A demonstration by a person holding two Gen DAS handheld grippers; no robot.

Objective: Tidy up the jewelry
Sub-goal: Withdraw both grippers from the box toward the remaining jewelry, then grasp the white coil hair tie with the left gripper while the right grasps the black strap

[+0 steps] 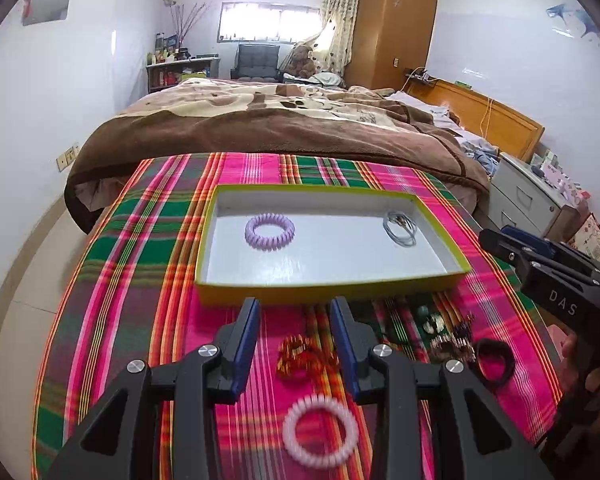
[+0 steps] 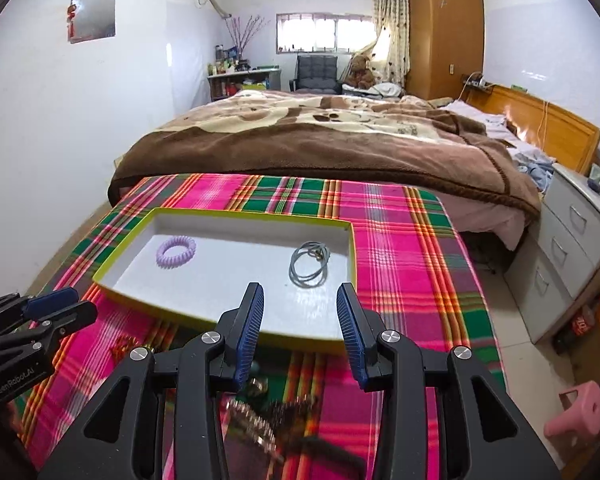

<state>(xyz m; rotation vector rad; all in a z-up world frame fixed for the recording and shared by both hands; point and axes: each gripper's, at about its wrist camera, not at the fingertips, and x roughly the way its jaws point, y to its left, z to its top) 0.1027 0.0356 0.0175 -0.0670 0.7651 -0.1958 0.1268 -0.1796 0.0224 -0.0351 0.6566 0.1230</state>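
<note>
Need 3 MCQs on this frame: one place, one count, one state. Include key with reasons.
1. Where is the purple coil hair tie?
A. In the tray's left part
B. On the plaid cloth
C. On the bed

2. How many items lie in the green-rimmed tray?
A. None
B. Two
C. Five

3. What does the left claw hold?
A. The white coil hair tie
B. The black hair tie
C. Nothing

Key: 1 A, it lies on the white floor toward the left wall. 2 B, only the purple tie and the grey cord loop are inside. 3 C, its fingers stand apart over the plaid cloth, with the white coil hair tie lying loose below.
</note>
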